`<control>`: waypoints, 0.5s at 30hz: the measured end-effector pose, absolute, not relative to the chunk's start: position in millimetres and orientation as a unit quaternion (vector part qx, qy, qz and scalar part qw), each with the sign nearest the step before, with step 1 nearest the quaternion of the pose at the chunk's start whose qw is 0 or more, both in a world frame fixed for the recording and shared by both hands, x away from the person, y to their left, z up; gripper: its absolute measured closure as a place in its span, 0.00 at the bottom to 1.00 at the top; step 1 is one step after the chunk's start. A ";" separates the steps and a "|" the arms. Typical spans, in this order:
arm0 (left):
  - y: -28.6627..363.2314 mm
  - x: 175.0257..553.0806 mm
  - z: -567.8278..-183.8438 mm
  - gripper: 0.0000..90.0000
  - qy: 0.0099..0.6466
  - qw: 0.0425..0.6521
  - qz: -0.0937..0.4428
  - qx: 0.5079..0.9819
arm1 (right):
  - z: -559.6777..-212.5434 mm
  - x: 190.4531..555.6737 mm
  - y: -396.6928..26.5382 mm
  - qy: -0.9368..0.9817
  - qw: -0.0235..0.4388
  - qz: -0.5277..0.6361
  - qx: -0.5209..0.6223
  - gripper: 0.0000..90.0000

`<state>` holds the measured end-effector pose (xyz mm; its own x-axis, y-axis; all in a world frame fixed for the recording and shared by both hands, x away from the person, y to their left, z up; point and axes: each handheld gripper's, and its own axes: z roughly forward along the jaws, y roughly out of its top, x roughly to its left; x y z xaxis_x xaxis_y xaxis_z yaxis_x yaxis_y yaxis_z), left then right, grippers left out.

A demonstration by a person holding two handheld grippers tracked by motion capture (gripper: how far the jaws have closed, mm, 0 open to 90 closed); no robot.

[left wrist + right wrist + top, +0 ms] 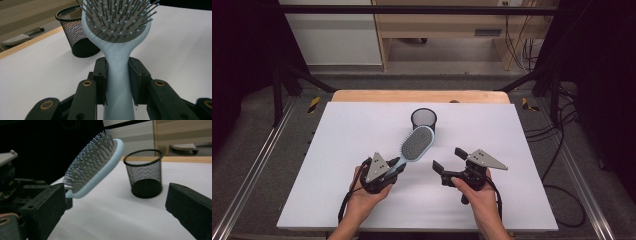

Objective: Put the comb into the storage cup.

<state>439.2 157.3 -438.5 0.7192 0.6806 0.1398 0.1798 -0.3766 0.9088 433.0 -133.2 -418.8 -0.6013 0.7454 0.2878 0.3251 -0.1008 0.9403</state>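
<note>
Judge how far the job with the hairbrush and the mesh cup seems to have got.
Done: the left claw is shut on the light blue hairbrush by its handle, head raised off the white table. In hand: the brush points toward the black mesh pen cup, which looks empty. The right claw hangs open. Left, probably: standing the brush in the cup.

Hairbrush [415, 144] in left gripper [388, 167], head just before mesh cup [423, 119]; right gripper [451, 161] to its right
</note>
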 end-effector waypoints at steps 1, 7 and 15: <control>157.7 438.9 -438.5 0.77 0.273 0.489 0.257 0.788 | -418.0 433.9 -130.4 0.645 0.164 0.621 0.414 0.04; 156.5 437.5 -438.5 0.77 0.274 0.495 0.256 0.784 | -414.6 438.6 -115.7 0.634 0.135 0.639 0.414 0.03; 157.4 438.3 -436.7 0.77 0.271 0.506 0.254 0.778 | -410.7 446.1 -103.5 0.632 0.121 0.641 0.418 0.02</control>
<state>438.3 157.4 -436.7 0.7246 0.6784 0.1210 0.1644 -0.3406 0.9257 446.1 -103.5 -410.7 -0.6210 0.6835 0.3838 0.3744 -0.1715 0.9113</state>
